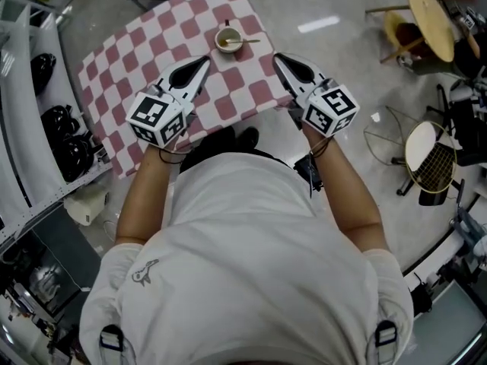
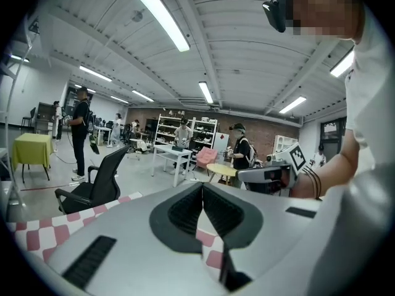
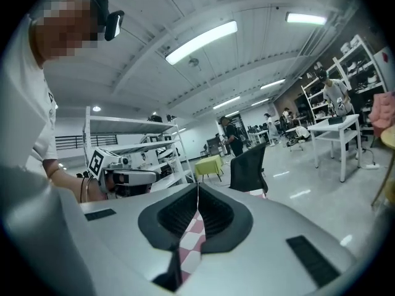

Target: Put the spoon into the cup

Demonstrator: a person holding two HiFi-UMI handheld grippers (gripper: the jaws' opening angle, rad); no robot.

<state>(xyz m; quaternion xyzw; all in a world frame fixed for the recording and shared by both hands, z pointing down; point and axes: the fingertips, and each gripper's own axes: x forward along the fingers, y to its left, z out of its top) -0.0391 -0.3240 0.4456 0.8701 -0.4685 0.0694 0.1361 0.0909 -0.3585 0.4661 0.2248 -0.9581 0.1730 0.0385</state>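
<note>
In the head view a small cup (image 1: 227, 40) stands on the red-and-white checked tablecloth (image 1: 152, 44), with a spoon (image 1: 243, 42) resting in it, handle sticking out to the right over the rim. My left gripper (image 1: 205, 61) hovers near the table's front, left of and below the cup, jaws shut and empty. My right gripper (image 1: 278, 58) is raised to the right of the cup, also shut with nothing held. Each gripper view looks up over the room: the left gripper (image 2: 202, 187) and the right gripper (image 3: 198, 187) have their tips pressed together.
White shelving with dark objects (image 1: 53, 120) runs along the left. Round stools and chairs (image 1: 426, 154) stand on the floor at right. In the gripper views, a black office chair (image 2: 92, 187), tables and several people stand in the room.
</note>
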